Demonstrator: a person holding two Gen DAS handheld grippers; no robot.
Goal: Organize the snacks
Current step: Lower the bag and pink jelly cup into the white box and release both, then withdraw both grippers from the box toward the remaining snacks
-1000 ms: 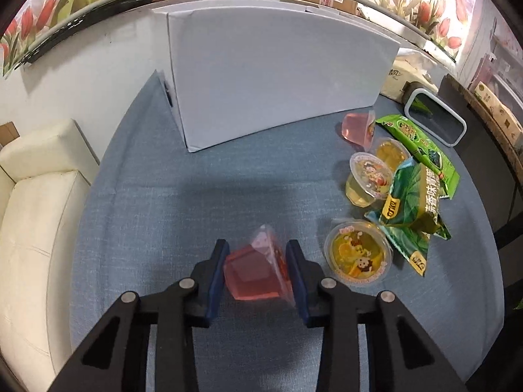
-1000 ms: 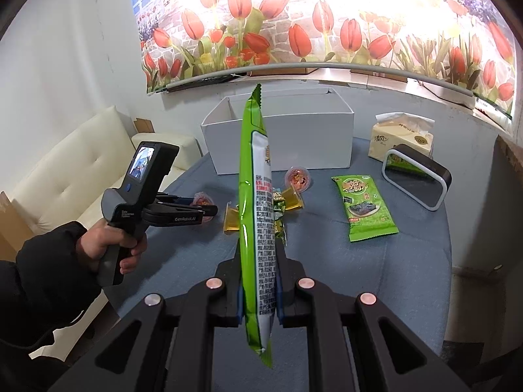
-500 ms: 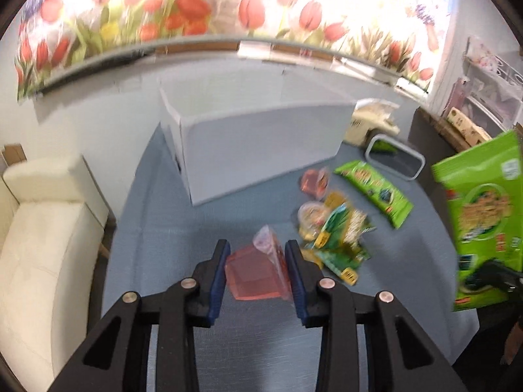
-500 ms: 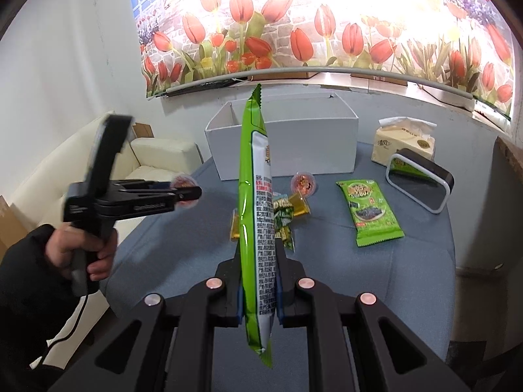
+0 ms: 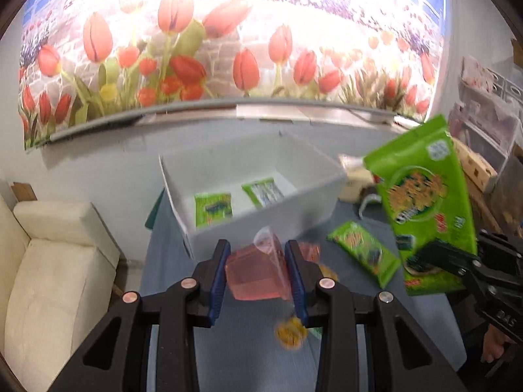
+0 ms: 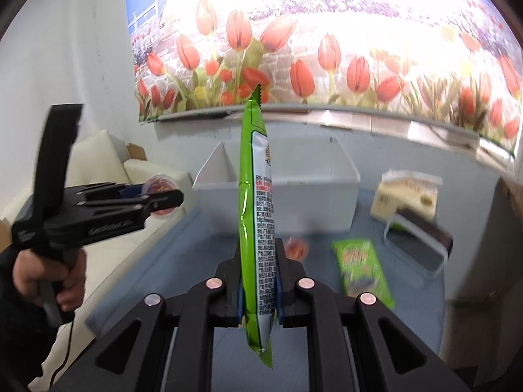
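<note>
My left gripper [image 5: 258, 272] is shut on a pink jelly cup [image 5: 258, 274], held in the air in front of the white box [image 5: 261, 209]. Two green snack packets [image 5: 214, 207] lie inside that box. My right gripper [image 6: 259, 289] is shut on a tall green snack bag [image 6: 256, 215], held upright and edge-on. The same green bag [image 5: 425, 202] shows face-on at the right of the left wrist view. In the right wrist view the left gripper [image 6: 163, 201] with its jelly cup [image 6: 160, 184] hovers at the left, level with the white box [image 6: 313, 202].
On the blue table [image 5: 170, 261] lie a green packet [image 5: 362, 251], a jelly cup [image 6: 295, 248] and yellow jelly cups [image 5: 291, 330]. A tissue pack [image 6: 405, 196] and a framed mirror [image 6: 421, 245] stand right of the box. A cream sofa [image 5: 49, 261] is left.
My left gripper rose with the pink jelly cup, so the inside of the box now shows. My right gripper moved nearer the box with the green bag.
</note>
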